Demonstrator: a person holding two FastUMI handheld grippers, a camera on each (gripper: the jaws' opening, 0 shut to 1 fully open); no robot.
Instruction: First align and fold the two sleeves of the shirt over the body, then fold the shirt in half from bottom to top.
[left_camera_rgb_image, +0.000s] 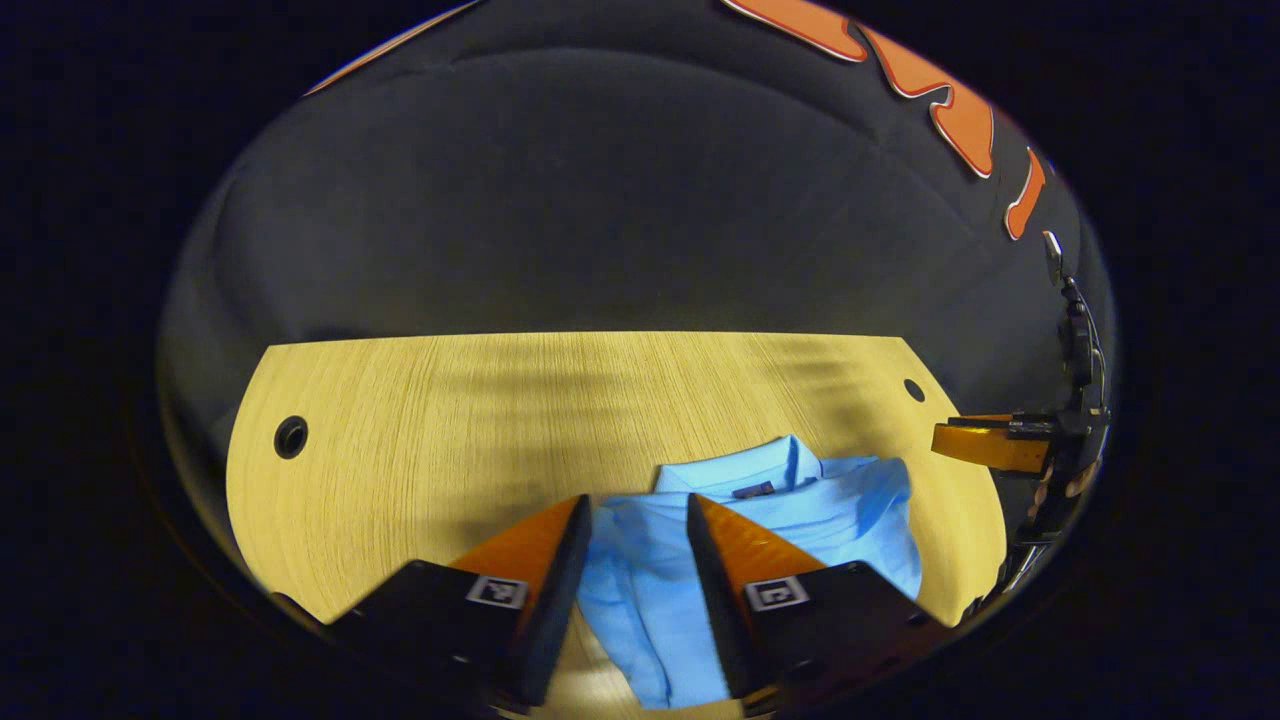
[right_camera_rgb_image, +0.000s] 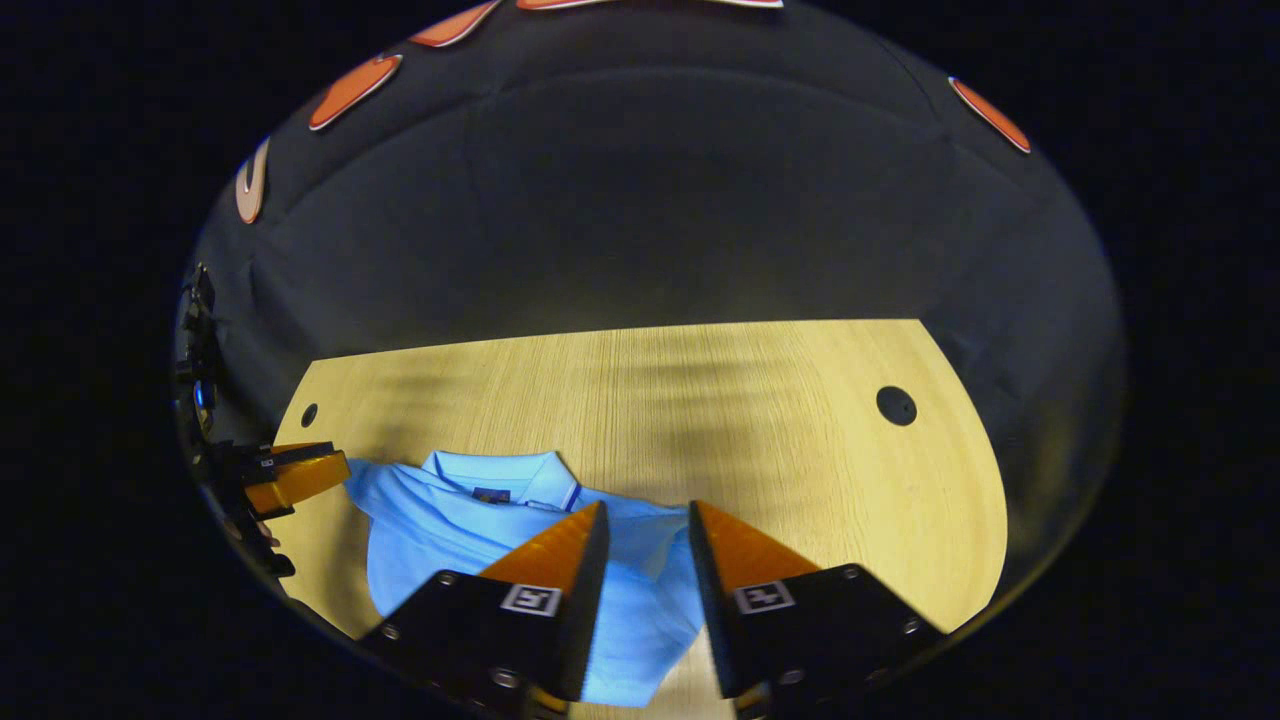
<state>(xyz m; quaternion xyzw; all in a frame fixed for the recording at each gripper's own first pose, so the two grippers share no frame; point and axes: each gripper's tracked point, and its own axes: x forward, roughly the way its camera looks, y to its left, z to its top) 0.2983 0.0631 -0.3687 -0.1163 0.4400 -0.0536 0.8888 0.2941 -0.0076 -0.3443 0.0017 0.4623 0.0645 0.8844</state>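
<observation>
The light-blue shirt (left_camera_rgb_image: 700, 560) is laid flat, collar far, on the tabletop (left_camera_rgb_image: 450, 420), both hand-held grippers, left (left_camera_rgb_image: 637, 520) and right (right_camera_rgb_image: 648, 525), held agape above its shoulders, presumably for sleeve folding.

The shirt (left_camera_rgb_image: 850, 510) is plain light blue, with a small dark label inside its collar (left_camera_rgb_image: 752, 490); in the right gripper view the collar (right_camera_rgb_image: 520, 470) carries a thin dark stripe along its edge. The bench (right_camera_rgb_image: 700, 400) is pale yellow wood with fine straight grain and round black holes (right_camera_rgb_image: 896, 405). The booth's wall cloth (left_camera_rgb_image: 600, 200) is black.
</observation>
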